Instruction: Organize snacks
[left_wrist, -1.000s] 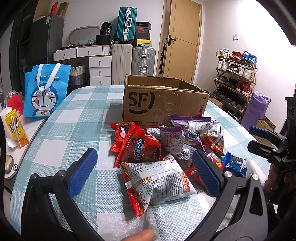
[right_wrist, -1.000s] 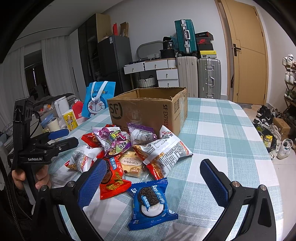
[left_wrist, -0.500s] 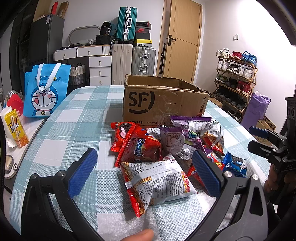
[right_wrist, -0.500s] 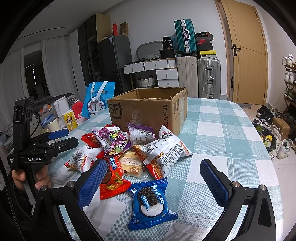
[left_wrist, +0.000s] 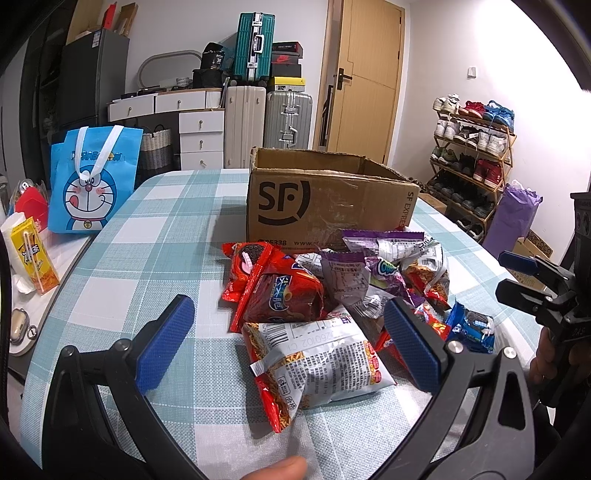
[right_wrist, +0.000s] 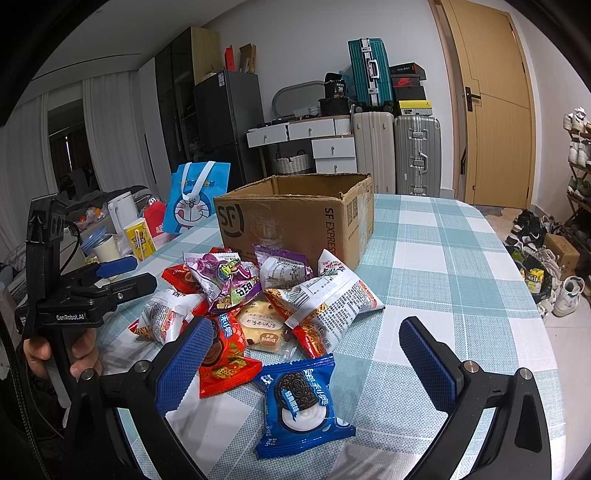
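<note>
Your left hand-held gripper (left_wrist: 290, 334) is spread wide and empty, poised above the near edge of the snack pile; its pads frame the white-and-red noodle snack bag (left_wrist: 317, 365), which lies flat on the tabletop (left_wrist: 155, 251) closest to you. This framing suggests that bag is the likely first pick

Your right hand-held gripper (right_wrist: 304, 360) is also spread and empty, held low over the blue cookie packet (right_wrist: 301, 400), the nearest item on that side. Both tools are apart from every package; nothing is pinched

The snacks lie in 1 loose heap between you and the box, touching and overlapping, so expect neighbours to shift when you lift one. Countable from the right wrist view:
- 1 blue cookie packet
- 2 red packets: 1 near the left pad (right_wrist: 221, 354), 1 at the far left of the heap (right_wrist: 175, 277)
- 2 white-and-red noodle snack bags; the second (right_wrist: 328, 306) leans toward the box
- 1 pale cake packet (right_wrist: 264, 328)
- 2 purple packets (right_wrist: 229, 277)
An exact total cannot be confirmed, as some items are partly buried

Beyond the heap stands 1 open cardboard box (right_wrist: 295, 218), upright, flaps absent or folded; judged as the destination. Its interior is hidden. Further off, 1 blue cartoon bag (left_wrist: 92, 181) stands at the tabletop edge
</note>
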